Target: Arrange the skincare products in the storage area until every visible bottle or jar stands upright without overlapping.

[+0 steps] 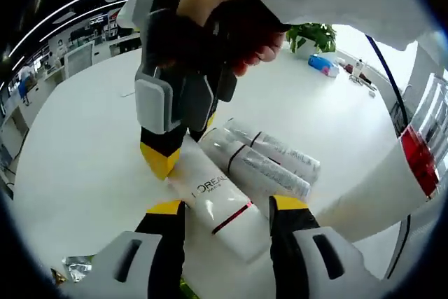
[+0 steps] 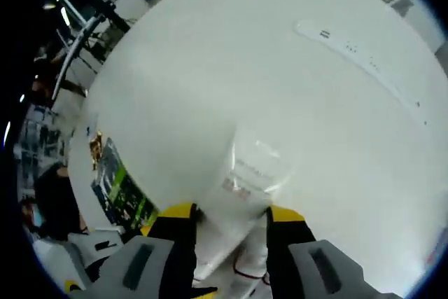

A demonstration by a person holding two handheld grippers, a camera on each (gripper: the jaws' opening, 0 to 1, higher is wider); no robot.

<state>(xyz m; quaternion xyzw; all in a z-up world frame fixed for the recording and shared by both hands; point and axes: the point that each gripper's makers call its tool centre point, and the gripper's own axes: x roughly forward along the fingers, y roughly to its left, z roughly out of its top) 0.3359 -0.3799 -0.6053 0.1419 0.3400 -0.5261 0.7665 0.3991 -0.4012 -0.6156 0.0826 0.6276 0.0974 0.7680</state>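
Note:
A white L'Oréal bottle (image 1: 213, 194) lies flat on the white round table (image 1: 84, 145). Its red-banded end rests between my left gripper's (image 1: 226, 206) yellow-tipped jaws, which stand open on either side of it. My right gripper (image 1: 183, 141), held by a gloved hand (image 1: 238, 29), comes down from above and is shut on the bottle's far end. In the right gripper view the same bottle (image 2: 246, 169) sits tight between my right gripper's (image 2: 229, 213) jaws. Two clear bottles with black bands (image 1: 262, 171) (image 1: 283, 150) lie side by side just beyond it.
A potted plant (image 1: 313, 33) and a blue item (image 1: 322, 64) stand at the table's far side. A foil packet (image 1: 77, 267) lies near my left jaw, and a green printed packet (image 2: 120, 181) near the table edge. A long white strip (image 2: 350, 48) lies farther out.

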